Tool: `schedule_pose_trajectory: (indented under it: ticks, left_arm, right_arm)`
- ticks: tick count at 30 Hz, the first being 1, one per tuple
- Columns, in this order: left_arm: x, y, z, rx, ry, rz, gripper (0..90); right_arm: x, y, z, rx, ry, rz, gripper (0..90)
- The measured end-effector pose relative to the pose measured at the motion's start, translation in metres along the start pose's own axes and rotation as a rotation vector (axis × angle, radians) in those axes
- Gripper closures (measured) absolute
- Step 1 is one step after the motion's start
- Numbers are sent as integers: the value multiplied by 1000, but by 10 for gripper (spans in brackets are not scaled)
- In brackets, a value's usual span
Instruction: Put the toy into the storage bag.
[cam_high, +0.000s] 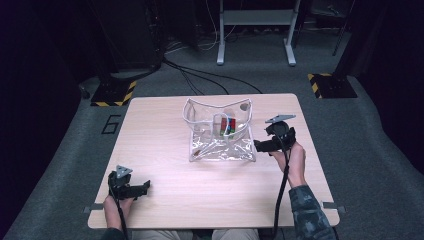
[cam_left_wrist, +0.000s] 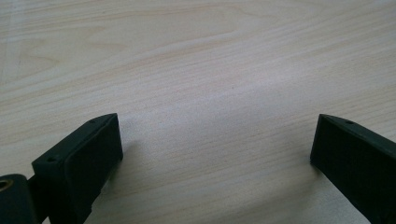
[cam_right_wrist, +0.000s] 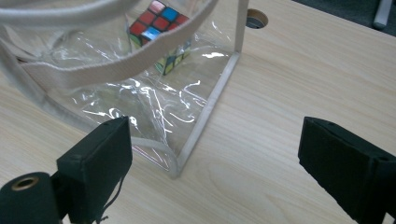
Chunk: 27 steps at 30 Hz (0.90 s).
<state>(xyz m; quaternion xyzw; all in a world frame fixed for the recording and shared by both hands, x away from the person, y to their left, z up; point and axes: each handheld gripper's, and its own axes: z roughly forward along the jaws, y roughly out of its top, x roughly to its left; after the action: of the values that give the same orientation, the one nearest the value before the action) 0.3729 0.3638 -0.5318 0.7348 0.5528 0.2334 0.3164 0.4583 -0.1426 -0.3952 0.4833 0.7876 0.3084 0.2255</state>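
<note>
- high view, nearest first: left gripper sits at the near-left of the table, well apart from everything else. left gripper view has its jaws spread wide over bare wood, nothing betw them.
- right gripper is at the right-middle of the table, just beside the near-right corner of the clear bag; so the right hand is far nearer the bag than the left one.
- right gripper view: jaws spread, pinching nothing. the bag's trimmed corner edge lies ahead & betw them, closer to the jaw at that view's left; can't tell if that jaw touches the plastic.
- bag sits mid-table w/ its mouth up & open, a webbing strap looping across the top. its near edge runs roughly left-right across the table.
- inside, toward the far side: a colour cube puzzle, red/blue/white stickers visible.
- farther: a round hole in the tabletop just past the bag's far-right corner.
- writing: no brand or label readable on bag or cube. a "6" is marked on the floor left of the table.
</note>
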Motion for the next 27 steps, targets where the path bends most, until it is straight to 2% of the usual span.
schedule_pose_trajectory:
  ticks: [27]
  left_arm:
    - [0, 0, 0, -1, 0, 1, 21]
  right_arm:
    - [-27, -67, 8, 50, -54, 98, 94]
